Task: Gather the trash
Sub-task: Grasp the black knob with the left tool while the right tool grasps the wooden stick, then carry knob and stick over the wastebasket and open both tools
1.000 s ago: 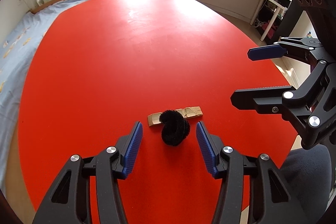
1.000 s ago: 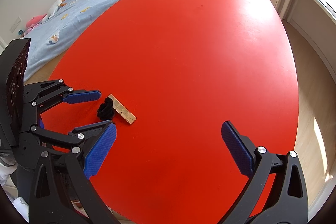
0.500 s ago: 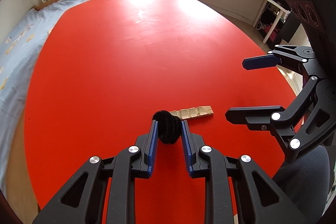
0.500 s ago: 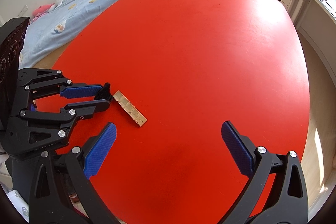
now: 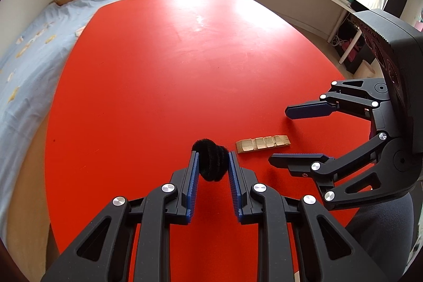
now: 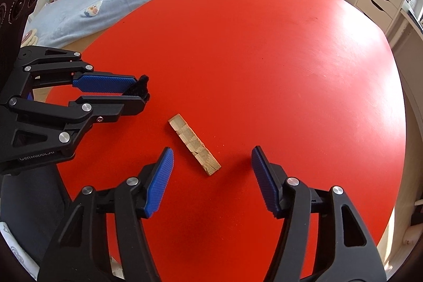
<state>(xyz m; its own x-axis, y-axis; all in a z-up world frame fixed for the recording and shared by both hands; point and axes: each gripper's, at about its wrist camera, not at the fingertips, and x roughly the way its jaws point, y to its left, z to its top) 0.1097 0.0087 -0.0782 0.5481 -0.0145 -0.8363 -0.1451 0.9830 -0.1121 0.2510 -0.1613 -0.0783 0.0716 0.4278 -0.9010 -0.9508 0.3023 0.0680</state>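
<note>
The left gripper (image 5: 211, 163) was clamped on the black fuzzy coil (image 5: 210, 161), just beside the wooden strip (image 5: 262, 144) on the red table (image 5: 185, 57). The right gripper (image 6: 211, 171) had just been closing, its jaws half open astride the strip without touching it. By my judgement, one piece was secured, the strip remained, and no bin was visible.

Wood strip (image 6: 194, 144) on table (image 6: 264, 57), right of fuzzy ball (image 5: 210, 160).
</note>
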